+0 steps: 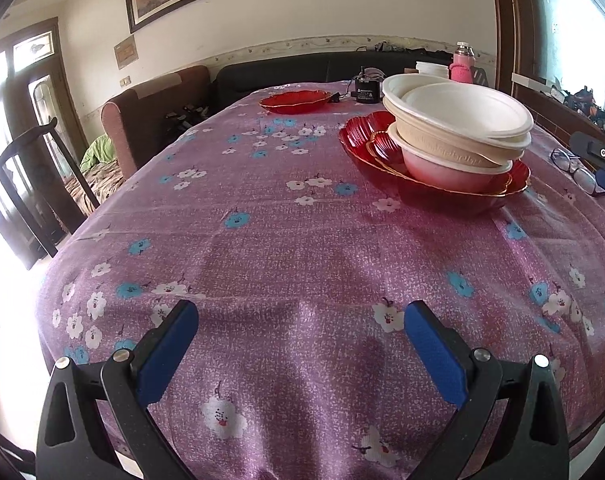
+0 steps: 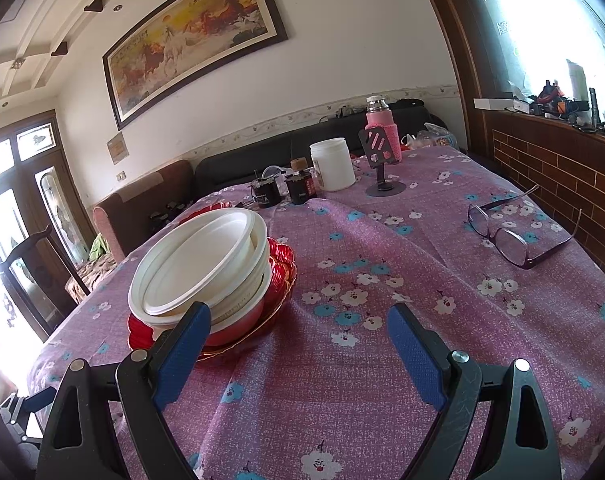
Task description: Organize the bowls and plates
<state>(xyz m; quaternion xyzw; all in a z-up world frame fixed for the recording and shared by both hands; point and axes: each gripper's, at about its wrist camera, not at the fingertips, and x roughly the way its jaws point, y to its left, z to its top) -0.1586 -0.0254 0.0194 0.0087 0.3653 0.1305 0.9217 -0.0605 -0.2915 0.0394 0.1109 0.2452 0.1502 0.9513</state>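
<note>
A stack of white and beige bowls point(image 1: 458, 128) sits in stacked red glass plates point(image 1: 462, 194) at the right of the table. The same stack point(image 2: 200, 264) on the red plates point(image 2: 280, 270) shows at the left in the right wrist view. A lone red plate point(image 1: 295, 101) lies at the far side of the table. My left gripper point(image 1: 300, 320) is open and empty over the near cloth, well short of the stack. My right gripper point(image 2: 298, 322) is open and empty, its left fingertip point(image 2: 194, 322) just in front of the stack.
The table has a purple floral cloth point(image 1: 262, 220). Glasses point(image 2: 510, 232) lie at the right. A white jar point(image 2: 333, 164), small dark bottles point(image 2: 300, 186), a phone stand point(image 2: 382, 156) and a pink flask point(image 2: 378, 120) stand at the far end. A chair point(image 1: 34, 184) stands left.
</note>
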